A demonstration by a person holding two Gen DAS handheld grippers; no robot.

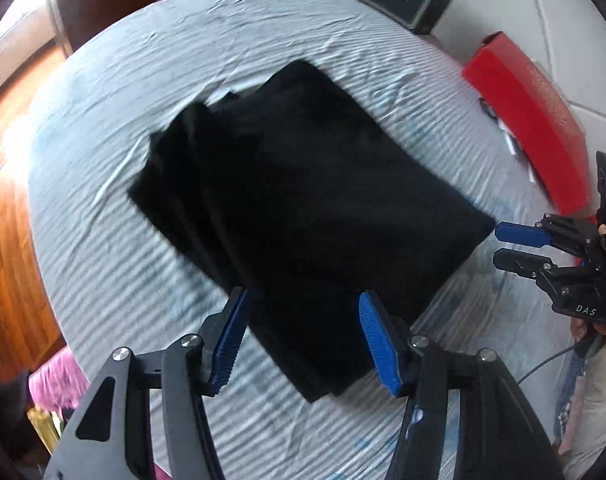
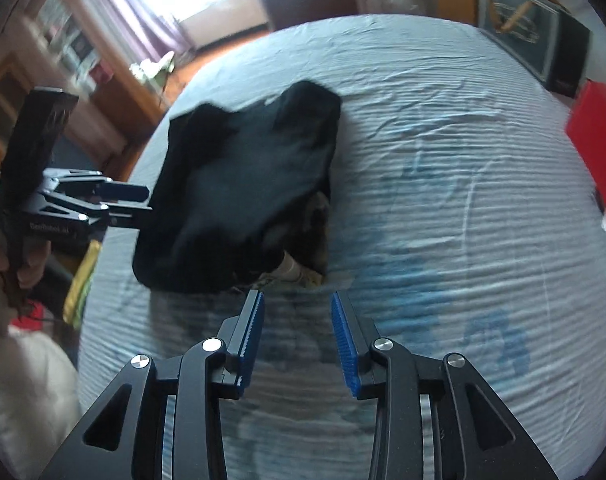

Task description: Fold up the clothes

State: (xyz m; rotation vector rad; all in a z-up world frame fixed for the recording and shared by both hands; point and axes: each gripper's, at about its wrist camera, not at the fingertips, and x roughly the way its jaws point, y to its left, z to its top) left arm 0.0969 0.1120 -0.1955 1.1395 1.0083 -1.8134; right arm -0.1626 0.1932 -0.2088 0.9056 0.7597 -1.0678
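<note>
While the folded black garment (image 1: 303,200) lay on the striped bed (image 1: 123,272), we noted its near edge sat between the spread fingers of the left gripper (image 1: 301,340), the nearer one, whereas the right gripper (image 2: 297,340), likewise apart and empty, hovered just beside its corner.
</note>
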